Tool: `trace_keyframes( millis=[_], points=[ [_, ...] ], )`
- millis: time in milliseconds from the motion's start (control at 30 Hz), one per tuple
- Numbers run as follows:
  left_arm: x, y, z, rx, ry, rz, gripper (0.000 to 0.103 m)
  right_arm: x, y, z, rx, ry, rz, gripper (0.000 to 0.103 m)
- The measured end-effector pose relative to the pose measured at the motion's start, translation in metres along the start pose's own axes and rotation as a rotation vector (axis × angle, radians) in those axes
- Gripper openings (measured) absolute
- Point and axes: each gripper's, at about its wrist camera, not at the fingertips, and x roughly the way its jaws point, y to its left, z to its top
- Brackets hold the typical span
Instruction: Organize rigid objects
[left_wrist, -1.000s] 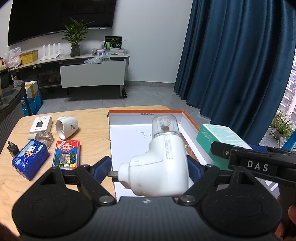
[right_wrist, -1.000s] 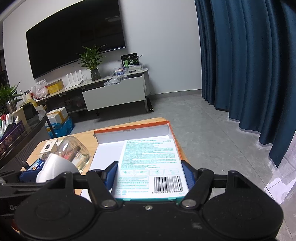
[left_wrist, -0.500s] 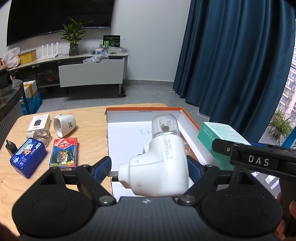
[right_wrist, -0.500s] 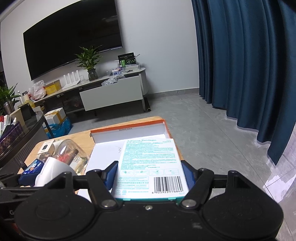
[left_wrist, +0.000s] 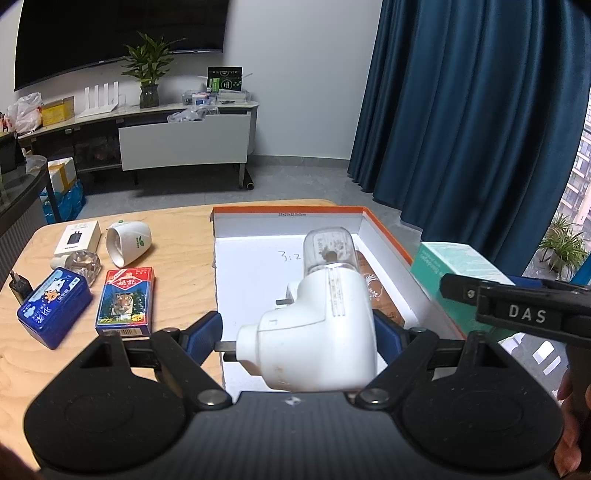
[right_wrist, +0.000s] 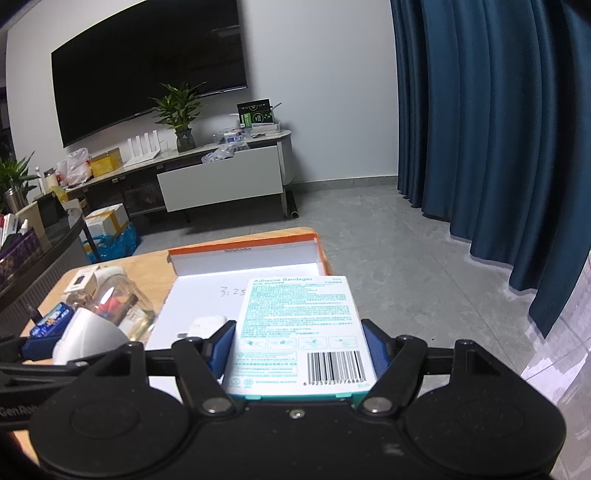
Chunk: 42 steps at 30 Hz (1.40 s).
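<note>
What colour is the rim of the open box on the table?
Orange rim, white inside; clearest in the left wrist view.

My left hand-held gripper grips a white plug-in device with a clear cap, over the open orange-rimmed box on the tabletop. Left of the box lie a tiger card pack, a blue tin, a white cup on its side and a small white carton. At right, my other gripper carries a teal box.
</note>
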Motion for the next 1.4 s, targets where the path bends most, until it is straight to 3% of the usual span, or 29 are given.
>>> trace_keyframes(
  millis=[600, 1400],
  points=[
    [0.002, -0.005, -0.004, 0.018, -0.005, 0.016, 0.087, -0.001, -0.017, -0.009, 0.059, -0.006, 0.035, 0.084],
    [0.002, -0.004, -0.004, 0.008, -0.002, 0.014, 0.087, -0.001, -0.015, -0.011, 0.022, 0.001, 0.035, 0.084]
  ],
)
